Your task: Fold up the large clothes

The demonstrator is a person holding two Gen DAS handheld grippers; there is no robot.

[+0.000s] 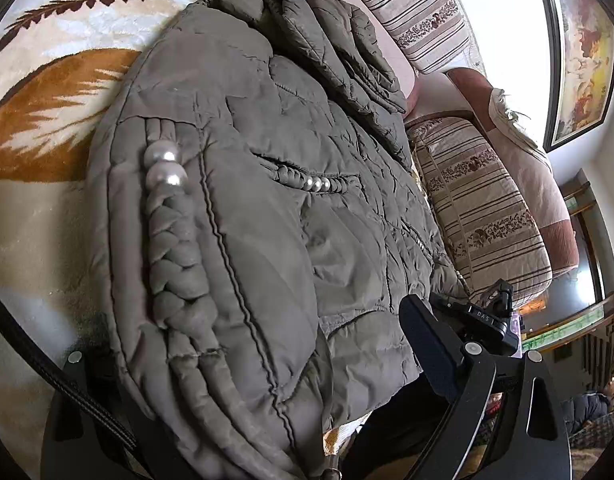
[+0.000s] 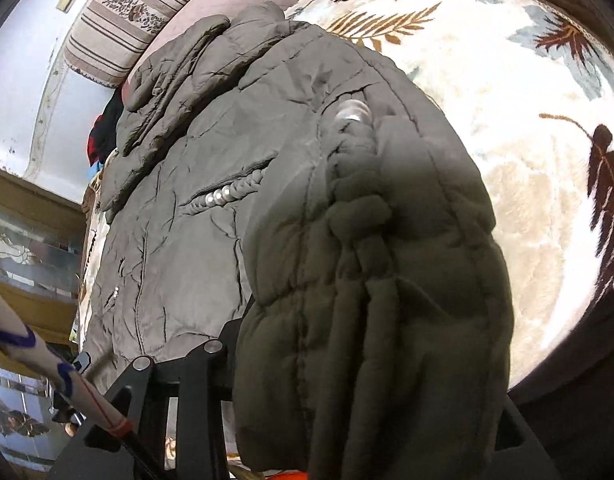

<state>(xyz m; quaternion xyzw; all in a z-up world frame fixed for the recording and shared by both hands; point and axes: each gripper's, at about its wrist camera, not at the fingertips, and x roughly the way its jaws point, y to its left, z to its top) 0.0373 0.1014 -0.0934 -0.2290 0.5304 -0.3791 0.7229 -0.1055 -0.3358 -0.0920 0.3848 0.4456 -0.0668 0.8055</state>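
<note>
- Padded jacket (image 2: 235,184) is spread on leaf-print blanket (image 2: 507,80).
- Sleeve (image 2: 371,280) fills right gripper (image 2: 347,380); grip cannot be confirmed.
- Left gripper (image 1: 267,400) likewise unclear.
- Sleeve is best laid flat, seams aligned.

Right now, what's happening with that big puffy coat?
A person with a gripper in each hand is folding a grey-green padded jacket on a leaf-patterned blanket. The near part of the jacket bunches up between the right gripper fingers. The left gripper also sits at the jacket's near edge.
</note>
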